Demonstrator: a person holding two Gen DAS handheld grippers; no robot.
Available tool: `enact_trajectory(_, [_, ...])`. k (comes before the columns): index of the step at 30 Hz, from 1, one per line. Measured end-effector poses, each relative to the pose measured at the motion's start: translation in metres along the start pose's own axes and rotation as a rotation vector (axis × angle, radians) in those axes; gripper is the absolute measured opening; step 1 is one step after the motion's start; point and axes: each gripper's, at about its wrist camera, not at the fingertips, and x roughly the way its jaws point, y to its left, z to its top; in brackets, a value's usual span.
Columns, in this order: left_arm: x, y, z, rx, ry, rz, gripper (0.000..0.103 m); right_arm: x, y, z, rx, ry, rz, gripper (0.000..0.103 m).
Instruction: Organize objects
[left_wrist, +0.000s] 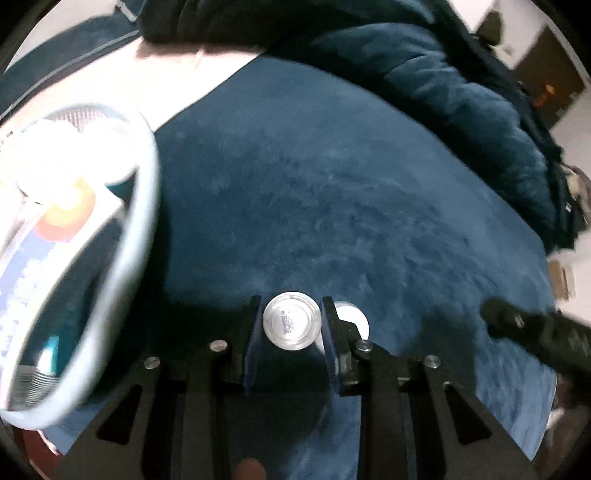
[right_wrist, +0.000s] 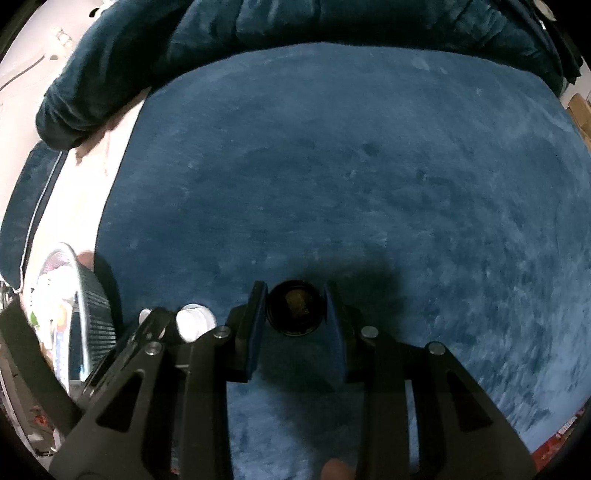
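In the left wrist view, the left gripper is low in the middle of the frame. Its fingers are closed most of the way on a small clear bottle, seen end on, with a tiny printed code on its round face. It looks light, hard and smooth, so it could slip. Holding it on its two round sides, as here, seems a good way. A white cap peeks out just behind the right-hand finger; most of it is hidden. A white basket fills the left side of the frame. It is blurry, and I cannot tell what the things inside it are. The blue blanket covers the middle. A dark thing at the lower right is probably the other gripper, cut off by the edge.

In the right wrist view, the right gripper sits low in the middle too. Its fingers are pressed on a small dark jar, also seen end on. It looks hard and light. Something brownish shows on it, but I cannot make it out. The basket is at the lower left, partly hidden. A white cap shows beside it, just by the left gripper, whose fingers are hard to see here.
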Motion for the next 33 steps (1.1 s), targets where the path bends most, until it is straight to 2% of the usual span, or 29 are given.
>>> enact_trajectory(3, [-0.024, 0.009, 0.0, 0.035, -0.024, -0.023, 0.03, -0.007, 0.01, -0.004, -0.009, -0.007, 0.023, 0.032])
enact_trajectory(10, [-0.087, 0.045, 0.018, 0.015, -0.102, -0.038, 0.031, -0.021, 0.05, -0.009, -0.058, -0.016, 0.085, 0.032])
enact_trajectory(18, [-0.148, 0.118, 0.052, -0.066, -0.138, 0.044, 0.031, -0.033, 0.121, -0.023, -0.195, -0.014, 0.191, 0.032])
enact_trajectory(21, [-0.165, 0.142, 0.06, -0.036, -0.134, 0.063, 0.031, -0.035, 0.145, -0.032, -0.245, -0.001, 0.235, 0.032])
enact_trajectory(25, [-0.168, 0.172, 0.057, 0.02, -0.089, 0.072, 0.031, -0.037, 0.175, -0.044, -0.304, 0.016, 0.287, 0.032])
enact_trajectory(27, [-0.164, 0.186, 0.051, -0.018, -0.096, 0.043, 0.031, -0.036, 0.189, -0.05, -0.329, 0.026, 0.314, 0.032])
enact_trajectory(29, [-0.155, 0.196, 0.051, -0.068, -0.069, 0.021, 0.031, -0.033, 0.201, -0.056, -0.387, 0.054, 0.349, 0.032])
enact_trajectory(33, [-0.152, 0.199, 0.05, -0.071, -0.076, 0.016, 0.031, -0.028, 0.224, -0.065, -0.39, 0.092, 0.408, 0.032])
